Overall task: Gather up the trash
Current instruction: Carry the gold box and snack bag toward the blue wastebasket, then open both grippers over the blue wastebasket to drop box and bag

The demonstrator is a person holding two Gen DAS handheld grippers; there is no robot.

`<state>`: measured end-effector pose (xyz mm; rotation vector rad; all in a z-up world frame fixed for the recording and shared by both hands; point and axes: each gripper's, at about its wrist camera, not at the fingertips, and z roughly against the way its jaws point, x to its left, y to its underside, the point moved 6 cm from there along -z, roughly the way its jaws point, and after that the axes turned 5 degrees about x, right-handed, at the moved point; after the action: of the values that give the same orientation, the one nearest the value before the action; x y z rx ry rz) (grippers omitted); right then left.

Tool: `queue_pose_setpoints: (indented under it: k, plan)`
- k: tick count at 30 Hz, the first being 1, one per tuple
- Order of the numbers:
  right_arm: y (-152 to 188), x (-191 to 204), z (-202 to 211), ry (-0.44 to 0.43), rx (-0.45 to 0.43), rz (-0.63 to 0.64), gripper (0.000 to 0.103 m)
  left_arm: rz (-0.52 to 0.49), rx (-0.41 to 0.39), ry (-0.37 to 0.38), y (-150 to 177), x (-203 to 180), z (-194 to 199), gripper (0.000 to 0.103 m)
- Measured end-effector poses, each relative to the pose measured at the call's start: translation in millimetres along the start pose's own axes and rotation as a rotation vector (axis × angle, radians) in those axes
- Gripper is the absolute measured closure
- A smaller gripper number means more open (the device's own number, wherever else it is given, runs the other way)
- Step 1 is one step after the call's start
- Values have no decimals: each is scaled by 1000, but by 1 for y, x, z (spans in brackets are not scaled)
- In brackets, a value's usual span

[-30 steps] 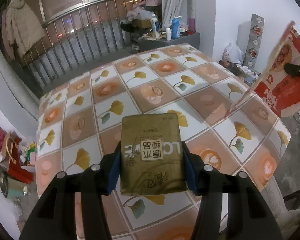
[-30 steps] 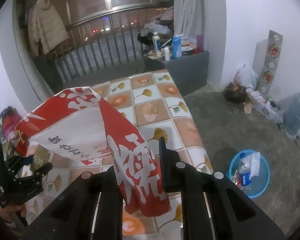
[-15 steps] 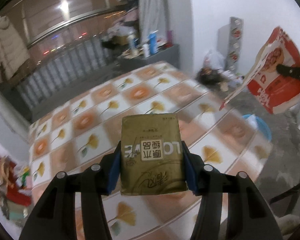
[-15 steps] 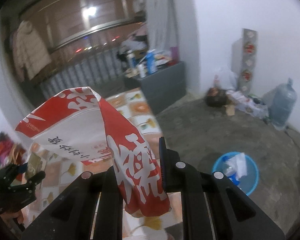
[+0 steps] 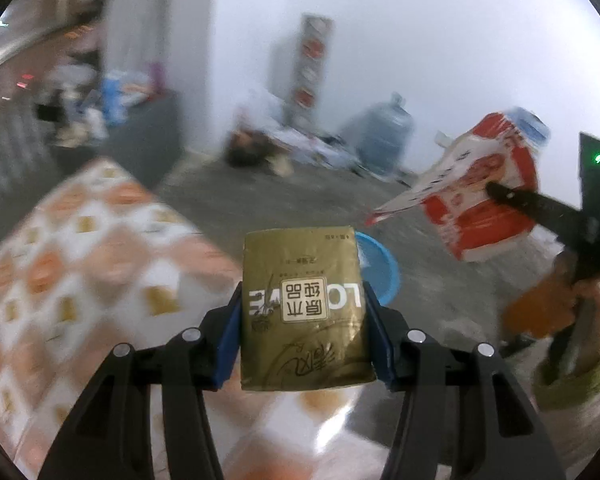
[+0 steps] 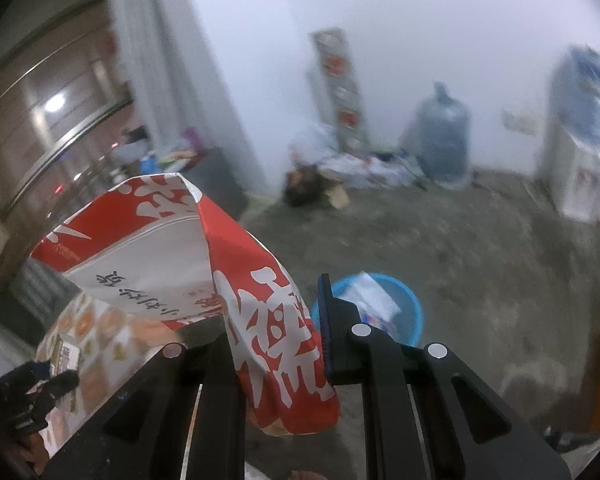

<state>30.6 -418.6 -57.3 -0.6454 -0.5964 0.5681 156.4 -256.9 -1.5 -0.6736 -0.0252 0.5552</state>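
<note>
Now the relation that matters is the blue basin (image 6: 400, 308) on the concrete floor (image 6: 480, 272): it already holds some crumpled paper and plastic, and both of your loads look bound for it. In the right wrist view it lies at about one o'clock from your right gripper (image 6: 278, 344), just past the fingertips and lower down. In the left wrist view only its rim (image 5: 384, 276) shows, at roughly one o'clock, mostly hidden behind the pack. By my reading your right hand is the nearer one, so it should drop first.

Your right gripper is clenched on the red-and-white snack bag (image 6: 260, 320), whose long axis runs from the grip up toward ten o'clock. Your left gripper (image 5: 302, 334) clamps the gold tissue pack (image 5: 302, 312) by its two sides, long axis at twelve o'clock, with the tiled counter (image 5: 80, 280) below at nine o'clock.
</note>
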Motion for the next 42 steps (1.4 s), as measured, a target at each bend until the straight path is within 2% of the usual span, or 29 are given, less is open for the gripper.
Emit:
queue_pose_setpoints:
  k: [2, 4, 9, 11, 18, 19, 20, 21, 23, 25, 27, 29, 32, 36, 39, 42]
  plan:
    - [3, -21, -16, 17, 25, -49, 91, -20, 62, 68, -17, -24, -36, 50]
    - [5, -41, -36, 32, 55, -93, 91, -36, 124, 99, -29, -43, -69, 50]
    - [14, -83, -95, -37, 178, -238, 91, -97, 275, 156, -46, -85, -153, 50]
    - [22, -101, -124, -85, 237, -348, 91, -106, 326, 148, -54, -98, -189, 50]
    - [35, -148, -191, -90, 294, -604, 89, -111, 391, 133, -77, -119, -274, 49]
    - [38, -151, -198, -90, 299, -630, 87, -96, 399, 135, -81, -121, -287, 49]
    - [43, -158, -206, -91, 305, -661, 84, -80, 405, 138, -81, -122, -297, 41]
    - [49, -163, -219, -91, 317, -697, 82, -49, 412, 136, -84, -123, -313, 30]
    - [69, -171, -249, -66, 395, -750, 50, -10, 419, 134, -84, -119, -326, 28]
    - [91, -174, -271, -51, 475, -757, 48, 31, 428, 122, -84, -116, -337, 28]
    - [104, -177, -273, -50, 509, -790, 48, 58, 427, 140, -87, -114, -337, 28]
    - [106, -178, -264, -81, 484, -803, 40, 48, 408, 151, -89, -115, -328, 28]
    - [103, -179, -248, -85, 454, -787, 38, 20, 369, 146, -95, -115, -305, 28]
    - [100, -175, -228, -109, 425, -762, 38, 6, 282, 152, -106, -108, -254, 28]
    - [96, -171, -207, -102, 386, -688, 38, -9, 214, 141, -109, -101, -214, 27]
    - [81, -154, -174, -93, 333, -558, 37, -12, 127, 130, -101, -88, -153, 27]
